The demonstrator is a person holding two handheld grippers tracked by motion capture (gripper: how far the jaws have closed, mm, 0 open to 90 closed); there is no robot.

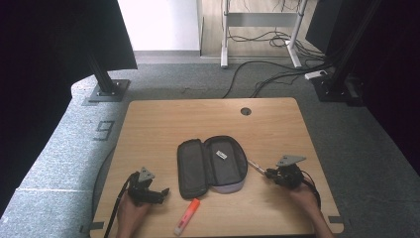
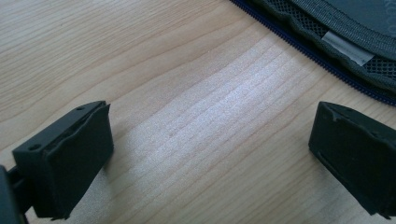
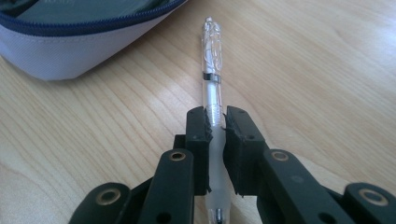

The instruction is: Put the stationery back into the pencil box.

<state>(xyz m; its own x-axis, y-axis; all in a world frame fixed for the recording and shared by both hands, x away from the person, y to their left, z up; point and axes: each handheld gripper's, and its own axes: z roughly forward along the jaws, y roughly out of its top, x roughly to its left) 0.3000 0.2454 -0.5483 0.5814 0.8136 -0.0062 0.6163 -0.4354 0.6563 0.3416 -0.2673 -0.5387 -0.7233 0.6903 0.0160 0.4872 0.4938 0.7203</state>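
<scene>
Right gripper (image 3: pixel 215 122) clamped on clear pen (image 3: pixel 211 70), jaws pinching barrel mid-length; pen lies along wooden table (image 1: pixel 158 124), tip end pointing toward open pencil case (image 1: pixel 212 166), just beside its right edge. Left gripper (image 1: pixel 159 193) rests near table's front left, jaws spread wide over bare wood, gripping nothing. Orange highlighter (image 1: pixel 187 216) lies in front of case, well apart from pen.
</scene>
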